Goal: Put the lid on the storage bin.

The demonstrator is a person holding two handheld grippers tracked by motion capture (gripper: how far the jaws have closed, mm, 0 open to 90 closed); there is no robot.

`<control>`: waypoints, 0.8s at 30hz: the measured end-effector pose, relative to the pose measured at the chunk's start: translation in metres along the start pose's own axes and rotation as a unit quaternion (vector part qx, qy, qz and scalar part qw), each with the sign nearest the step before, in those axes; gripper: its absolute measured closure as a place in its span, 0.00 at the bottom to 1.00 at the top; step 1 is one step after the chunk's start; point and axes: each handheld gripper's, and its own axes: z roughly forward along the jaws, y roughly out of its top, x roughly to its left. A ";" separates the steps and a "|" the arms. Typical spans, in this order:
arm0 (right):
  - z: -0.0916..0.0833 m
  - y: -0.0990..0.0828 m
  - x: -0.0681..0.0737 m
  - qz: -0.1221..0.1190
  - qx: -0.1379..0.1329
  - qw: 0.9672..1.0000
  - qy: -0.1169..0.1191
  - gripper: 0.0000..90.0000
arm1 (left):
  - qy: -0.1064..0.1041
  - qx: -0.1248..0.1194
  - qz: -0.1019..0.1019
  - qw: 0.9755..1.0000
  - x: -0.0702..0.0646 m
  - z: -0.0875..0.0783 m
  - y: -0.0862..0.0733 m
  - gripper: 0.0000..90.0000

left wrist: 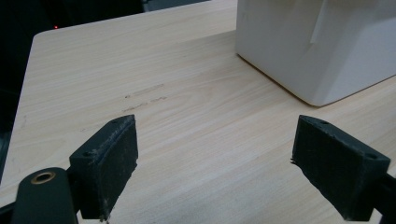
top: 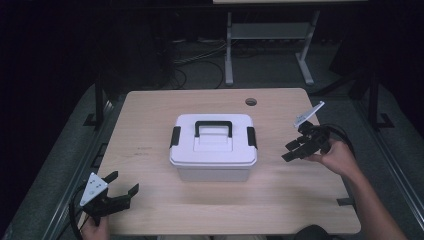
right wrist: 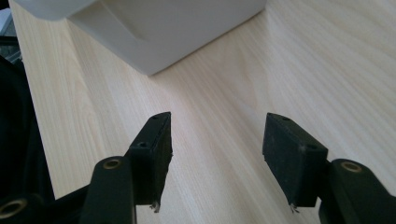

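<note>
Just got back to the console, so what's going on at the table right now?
A person holds a gripper in each hand at a wooden table. A white lidded box with a black handle and black side latches sits in the middle, closed. The right gripper is near the box's right side, open, touching nothing. The left gripper sits open at the table's near left corner.

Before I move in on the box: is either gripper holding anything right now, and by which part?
Nothing is held. The left gripper and right gripper are both open with bare table between the jaws, clear of the white box.

Glossy white plastic box [top: 213,147] on matt wood-grain table [top: 150,125].
</note>
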 end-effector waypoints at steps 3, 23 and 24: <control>0.002 -0.005 0.000 0.003 0.001 1.000 0.001 0.46 | 0.000 0.002 0.001 1.000 -0.001 0.000 0.000 0.15; 0.014 -0.033 0.001 0.017 0.013 1.000 0.010 0.46 | 0.001 0.001 0.002 1.000 -0.002 -0.001 0.001 0.15; 0.014 -0.034 0.001 0.016 0.013 1.000 0.010 0.46 | 0.001 0.001 0.002 1.000 -0.002 -0.001 0.001 0.15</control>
